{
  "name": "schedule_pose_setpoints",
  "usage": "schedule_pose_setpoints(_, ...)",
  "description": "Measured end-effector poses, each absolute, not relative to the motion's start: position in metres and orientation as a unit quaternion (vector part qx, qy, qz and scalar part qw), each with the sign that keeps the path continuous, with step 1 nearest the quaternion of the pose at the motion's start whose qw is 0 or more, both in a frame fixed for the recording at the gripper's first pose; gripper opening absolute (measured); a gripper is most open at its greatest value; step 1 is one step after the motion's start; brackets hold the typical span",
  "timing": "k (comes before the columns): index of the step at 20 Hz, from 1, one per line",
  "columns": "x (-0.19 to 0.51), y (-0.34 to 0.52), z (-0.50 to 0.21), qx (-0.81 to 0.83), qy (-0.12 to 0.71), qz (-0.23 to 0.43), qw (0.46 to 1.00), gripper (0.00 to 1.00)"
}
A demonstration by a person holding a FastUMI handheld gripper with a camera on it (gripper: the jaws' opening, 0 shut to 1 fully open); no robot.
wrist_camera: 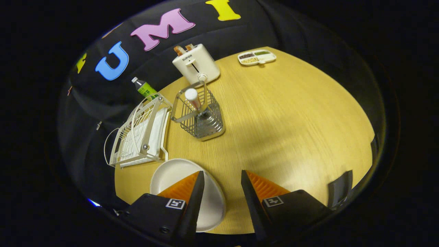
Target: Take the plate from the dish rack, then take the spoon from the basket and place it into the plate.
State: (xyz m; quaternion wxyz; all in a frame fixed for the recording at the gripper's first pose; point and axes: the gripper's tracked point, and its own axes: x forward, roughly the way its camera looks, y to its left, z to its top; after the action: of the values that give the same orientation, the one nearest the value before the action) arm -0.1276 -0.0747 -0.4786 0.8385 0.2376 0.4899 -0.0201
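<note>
A white plate (175, 175) lies flat on the wooden table (281, 116), partly under my left finger. My gripper (222, 178) is open above the table, with nothing between its fingers. Beyond the fingers stands a wire basket (202, 118) holding a spoon (193, 97) whose rounded pale handle sticks up. The white dish rack (139, 135) sits left of the basket, just beyond the plate, and holds no plate.
A white toaster (195, 63) with bread in it stands behind the basket. A green-labelled bottle (144, 88) is behind the rack. A small divided tray (257, 57) lies at the table's far edge. A dark object (340, 188) sits near the right finger.
</note>
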Motion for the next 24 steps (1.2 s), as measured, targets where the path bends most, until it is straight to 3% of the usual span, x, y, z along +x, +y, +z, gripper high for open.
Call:
schedule_pose_setpoints(8, -0.059, -0.104, -0.39, 0.033, 0.413, 0.022, 0.91, 0.67)
schedule_pose_setpoints(18, -0.024, -0.081, -0.42, 0.038, 0.446, 0.06, 0.892, 0.61)
schedule_pose_setpoints(23, -0.016, -0.079, -0.429, 0.064, 0.464, 0.038, 0.883, 0.25)
schedule_pose_setpoints(24, -0.016, -0.076, -0.428, 0.073, 0.466, 0.04, 0.881, 0.23)
